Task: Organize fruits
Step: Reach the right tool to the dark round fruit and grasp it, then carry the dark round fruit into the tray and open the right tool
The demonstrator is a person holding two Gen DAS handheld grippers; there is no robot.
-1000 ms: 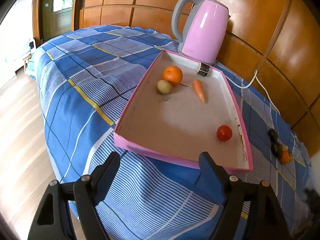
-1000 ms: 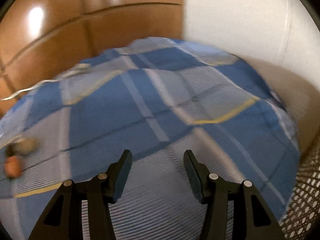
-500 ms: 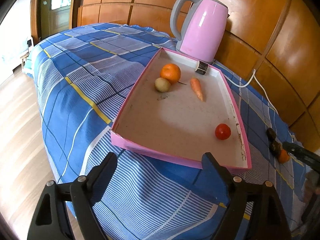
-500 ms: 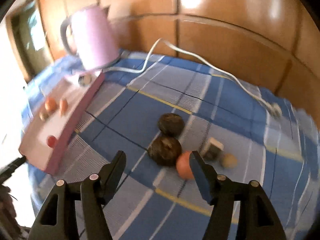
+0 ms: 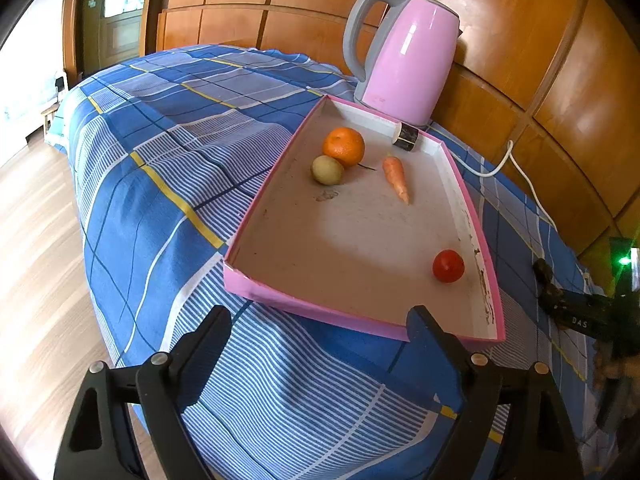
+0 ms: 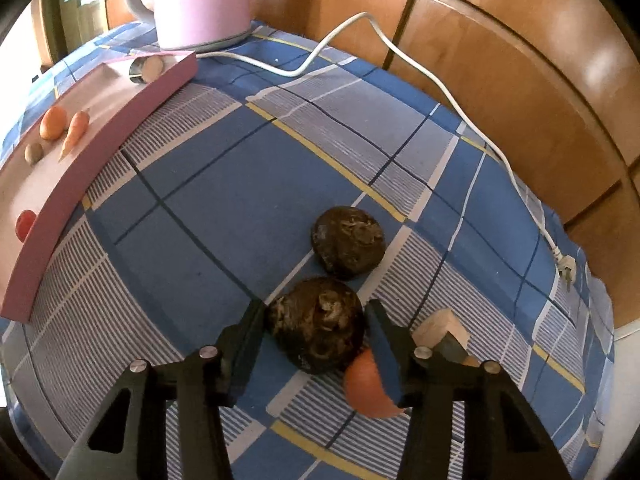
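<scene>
A pink tray (image 5: 256,212) on the blue checked cloth holds an orange (image 5: 343,146), a small green fruit (image 5: 327,169), a carrot (image 5: 395,178), a red tomato (image 5: 448,266) and a dark roll (image 5: 406,136). My left gripper (image 5: 316,356) is open and empty before the tray's near edge. My right gripper (image 6: 314,330) is open, its fingers on either side of a dark brown fruit (image 6: 318,330) lying on the cloth. A second dark fruit (image 6: 348,242) lies just beyond it. An orange fruit (image 6: 370,386) sits by the right finger.
A pink kettle (image 5: 404,56) stands behind the tray; its white cord (image 6: 420,68) runs along the cloth to a loose plug (image 6: 566,270). A small wooden block (image 6: 442,328) lies right of the gripper. Wooden wall panels close the back. The tray's side (image 6: 80,172) is to the left.
My right gripper has swung from the bare table corner to the loose fruits and come down around the nearer dark fruit. My left gripper has barely shifted.
</scene>
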